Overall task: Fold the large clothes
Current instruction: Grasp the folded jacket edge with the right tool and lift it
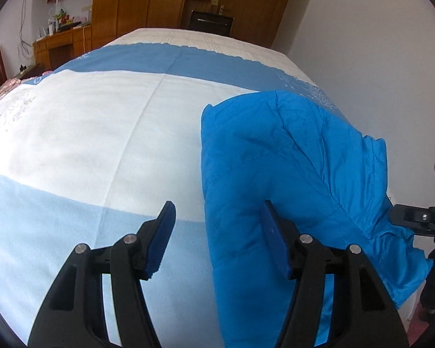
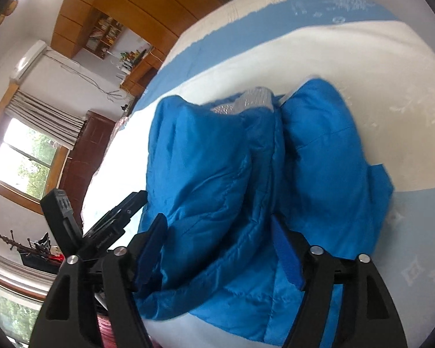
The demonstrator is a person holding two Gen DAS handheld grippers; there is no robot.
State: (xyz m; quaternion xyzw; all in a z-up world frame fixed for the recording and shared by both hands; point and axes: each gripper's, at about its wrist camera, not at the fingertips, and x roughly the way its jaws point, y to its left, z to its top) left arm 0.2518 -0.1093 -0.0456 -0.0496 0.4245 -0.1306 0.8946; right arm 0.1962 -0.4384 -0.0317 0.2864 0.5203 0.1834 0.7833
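Note:
A bright blue quilted jacket (image 1: 278, 156) lies bunched on the bed, at the right of the left wrist view. My left gripper (image 1: 217, 237) is open, its right finger (image 1: 272, 240) over the jacket's left edge and its left finger over the blanket. In the right wrist view the jacket (image 2: 217, 179) fills the centre, with grey lining showing at its far end. My right gripper (image 2: 220, 255) is open with a fold of the jacket between its fingers. The right gripper also shows at the right edge of the left wrist view (image 1: 420, 217).
The bed carries a white and blue striped blanket (image 1: 101, 121). A wooden wardrobe (image 1: 148, 0) and a desk (image 1: 61, 43) stand beyond the bed. A white wall (image 1: 362, 43) runs along the right side. A window (image 2: 23, 156) and a dark headboard (image 2: 90, 145) show in the right wrist view.

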